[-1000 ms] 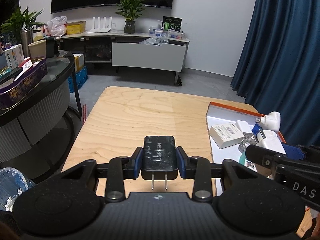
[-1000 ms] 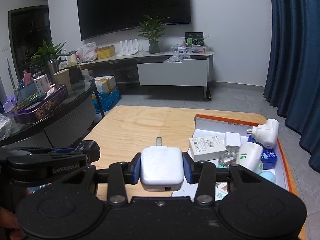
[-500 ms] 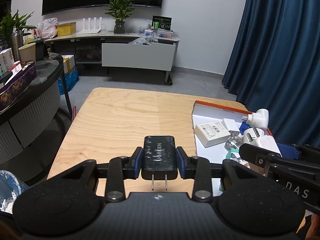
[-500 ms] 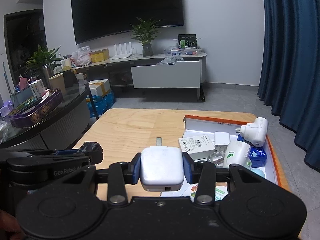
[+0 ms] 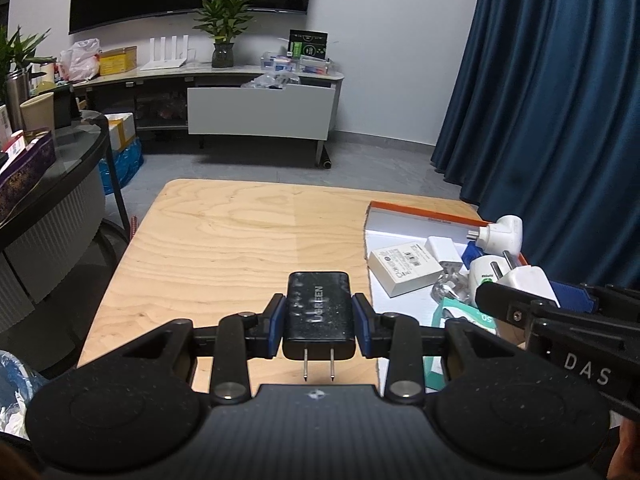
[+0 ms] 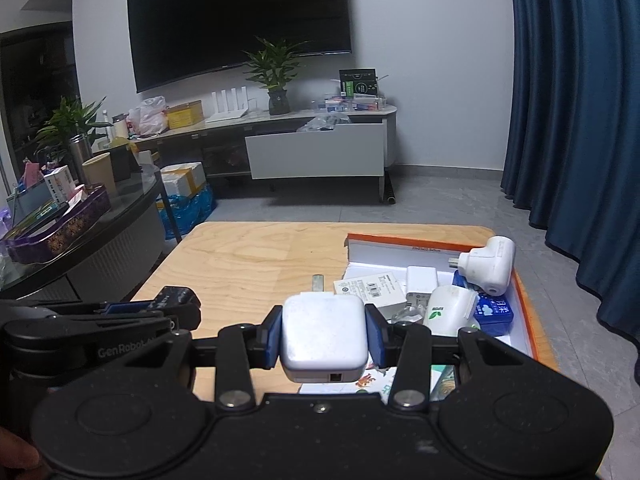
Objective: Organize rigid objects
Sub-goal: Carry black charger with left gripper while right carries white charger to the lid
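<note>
My left gripper [image 5: 319,322] is shut on a black charger [image 5: 319,312], its two prongs pointing back at the camera, above the near part of the wooden table [image 5: 240,240]. My right gripper [image 6: 324,334] is shut on a white square charger [image 6: 323,334] with a port on its near face. To the right lies an orange-rimmed white box [image 6: 524,292] [image 5: 424,210] holding several white plugs and adapters, among them an angled white plug [image 6: 490,264] [image 5: 500,234], a flat white labelled box [image 6: 370,288] [image 5: 404,266] and a small blue packet [image 6: 494,311]. Each gripper shows at the other view's edge.
A dark glass side table [image 6: 100,224] with boxes and a purple tin stands at the left. A white TV cabinet [image 6: 316,156] with a plant stands against the far wall. Blue curtains [image 6: 580,120] hang on the right. Bare wood lies ahead of both grippers.
Both views have swung slightly, so the table and box sit further left in the frame than before. Both chargers stay clamped in the same grip.
</note>
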`<action>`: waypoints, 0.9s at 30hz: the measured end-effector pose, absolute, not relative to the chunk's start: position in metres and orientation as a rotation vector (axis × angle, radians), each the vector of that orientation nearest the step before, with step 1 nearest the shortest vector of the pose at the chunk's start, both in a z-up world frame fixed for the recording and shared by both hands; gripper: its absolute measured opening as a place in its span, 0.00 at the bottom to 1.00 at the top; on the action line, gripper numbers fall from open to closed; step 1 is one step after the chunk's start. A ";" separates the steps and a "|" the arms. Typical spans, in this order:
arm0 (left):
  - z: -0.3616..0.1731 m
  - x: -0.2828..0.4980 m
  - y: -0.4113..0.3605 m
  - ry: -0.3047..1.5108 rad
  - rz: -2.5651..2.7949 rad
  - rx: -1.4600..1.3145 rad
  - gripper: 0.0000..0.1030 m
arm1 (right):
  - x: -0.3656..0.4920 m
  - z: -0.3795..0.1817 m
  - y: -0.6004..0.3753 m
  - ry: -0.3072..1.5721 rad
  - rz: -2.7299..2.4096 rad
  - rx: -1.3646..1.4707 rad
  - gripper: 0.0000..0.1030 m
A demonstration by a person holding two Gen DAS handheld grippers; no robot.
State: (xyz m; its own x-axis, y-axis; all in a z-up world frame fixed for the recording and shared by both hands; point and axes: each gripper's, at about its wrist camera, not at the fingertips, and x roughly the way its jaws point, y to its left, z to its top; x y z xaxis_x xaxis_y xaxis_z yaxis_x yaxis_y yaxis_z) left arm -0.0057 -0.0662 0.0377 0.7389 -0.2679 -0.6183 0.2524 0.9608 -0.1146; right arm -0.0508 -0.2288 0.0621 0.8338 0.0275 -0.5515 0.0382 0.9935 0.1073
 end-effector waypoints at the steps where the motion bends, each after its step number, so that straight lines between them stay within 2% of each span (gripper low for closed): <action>1: 0.037 -0.005 -0.067 0.681 -0.288 -0.021 0.35 | -0.051 0.062 -0.230 0.586 -0.009 0.115 0.50; 27: 0.040 -0.007 -0.106 0.687 -0.402 0.035 0.35 | -0.062 0.062 -0.266 0.586 -0.100 0.141 0.50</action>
